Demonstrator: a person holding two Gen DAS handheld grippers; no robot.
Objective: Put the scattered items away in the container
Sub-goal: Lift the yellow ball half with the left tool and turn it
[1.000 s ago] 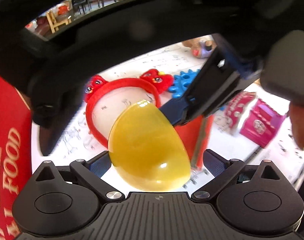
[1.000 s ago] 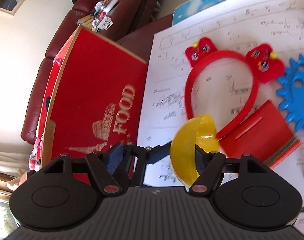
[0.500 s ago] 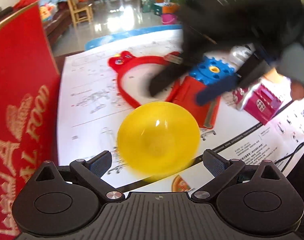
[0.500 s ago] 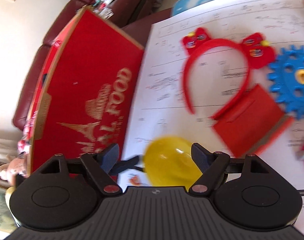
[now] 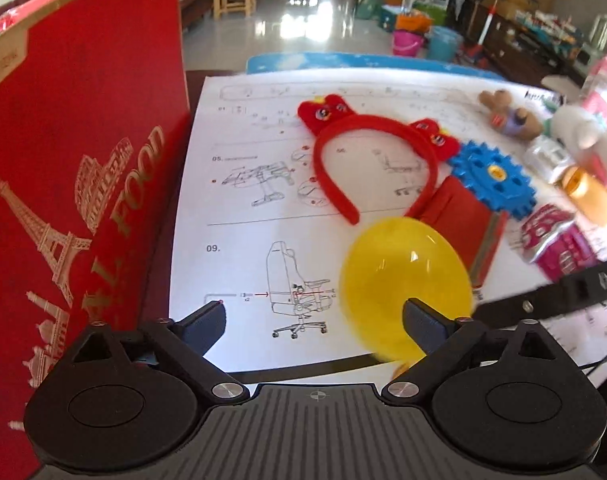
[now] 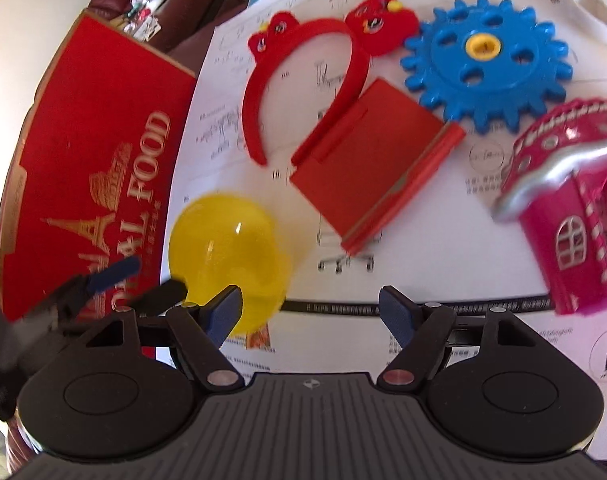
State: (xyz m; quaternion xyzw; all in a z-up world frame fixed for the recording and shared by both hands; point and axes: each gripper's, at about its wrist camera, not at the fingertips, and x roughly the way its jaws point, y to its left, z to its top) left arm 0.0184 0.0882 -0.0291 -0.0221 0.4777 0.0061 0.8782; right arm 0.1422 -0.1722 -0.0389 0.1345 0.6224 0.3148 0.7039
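A yellow plastic half-shell (image 5: pixel 405 286) (image 6: pixel 229 258) lies blurred on the white instruction sheet, free of both grippers. My left gripper (image 5: pixel 313 318) is open and empty, with the shell by its right finger (image 5: pixel 423 320). My right gripper (image 6: pixel 309 314) is open and empty, the shell just left of its left finger (image 6: pixel 223 312). The red "FOOD" box (image 5: pixel 75 184) (image 6: pixel 91 168) stands at the left. A red headband (image 5: pixel 367 152) (image 6: pixel 303 68), red folder (image 6: pixel 375 160), blue gear (image 6: pixel 485 64) and pink toy house (image 6: pixel 575 208) lie scattered.
A small teddy bear (image 5: pixel 507 114), a white plush toy (image 5: pixel 579 132) and an orange-capped bottle (image 5: pixel 587 190) sit at the far right. The left gripper's fingers show at the right wrist view's left edge (image 6: pixel 115 272). The sheet's front edge is close below the shell.
My right gripper let go of the yellow shell and swung right, toward the folder and pink house. The shell dropped onto the sheet. My left gripper pulled back and left.
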